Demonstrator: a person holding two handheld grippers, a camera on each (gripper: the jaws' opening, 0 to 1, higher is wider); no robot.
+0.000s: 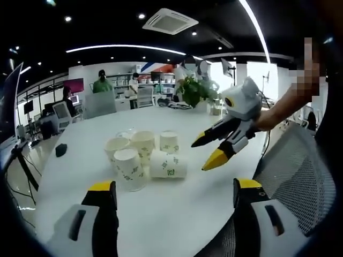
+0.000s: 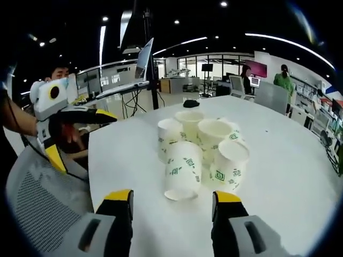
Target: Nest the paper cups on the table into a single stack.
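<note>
Both my tongs (image 1: 174, 201) (image 2: 171, 209) gape empty; cups (image 2: 201, 152) cluster ahead on worktop (image 2: 289, 176). I'd grip the tipped cup (image 2: 183, 176) squarely.

left hand-held gripper (image 1: 174, 197) jaws spread, right hand-held gripper (image 2: 171, 209) jaws spread, both empty

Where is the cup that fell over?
In the left gripper view, the tipped paper cup lies on its side on the white table, at the near right of the cluster, beside an upright paper cup. The right gripper hovers just beyond it.
</note>
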